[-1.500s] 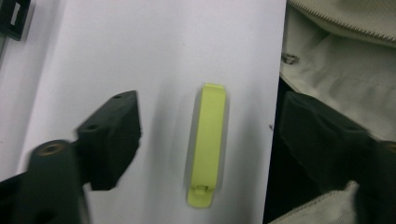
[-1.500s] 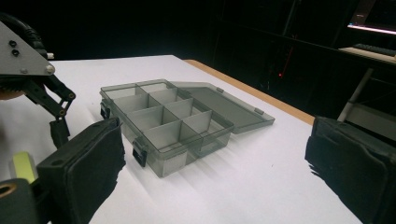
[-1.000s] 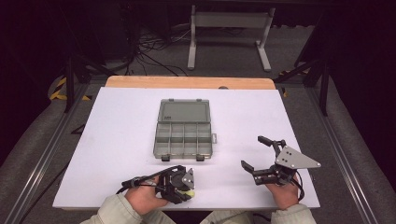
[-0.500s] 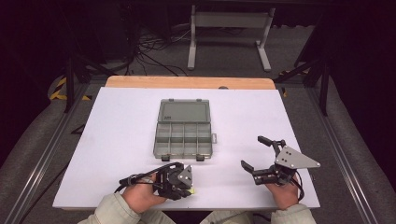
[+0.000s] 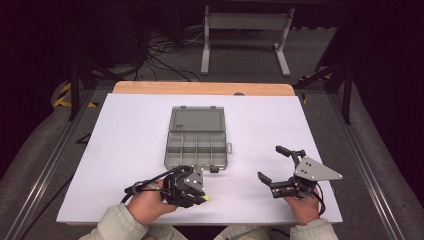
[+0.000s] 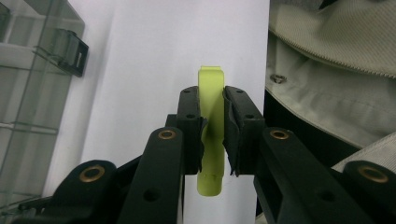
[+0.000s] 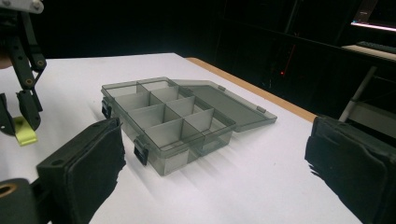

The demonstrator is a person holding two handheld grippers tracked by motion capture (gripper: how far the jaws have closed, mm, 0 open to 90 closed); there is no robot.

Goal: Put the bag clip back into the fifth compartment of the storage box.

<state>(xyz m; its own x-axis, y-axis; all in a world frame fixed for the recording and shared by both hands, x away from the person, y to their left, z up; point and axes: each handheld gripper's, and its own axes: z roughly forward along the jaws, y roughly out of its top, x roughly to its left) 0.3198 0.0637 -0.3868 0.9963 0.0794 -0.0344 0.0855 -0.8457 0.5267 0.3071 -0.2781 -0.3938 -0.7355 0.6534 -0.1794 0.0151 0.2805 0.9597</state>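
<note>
A small yellow-green plastic piece is pinched between the pads of my left gripper, standing lengthwise along the jaws just above the white table. From above, the left gripper sits near the front edge, with the yellow piece poking out at its right. My right gripper stands wide open at the front right, nothing between its fingers. An open grey compartment box lies mid-table with its lid folded back. In the right gripper view the box sits ahead, and the left gripper holds the yellow piece.
The white table sheet ends at a wooden strip at the far side. A metal stand and cables lie on the floor beyond. A person's pale sleeve is close on the right of the left gripper.
The left gripper has lifted a little off the table with the yellow piece in its jaws. The right gripper has stayed where it was.
</note>
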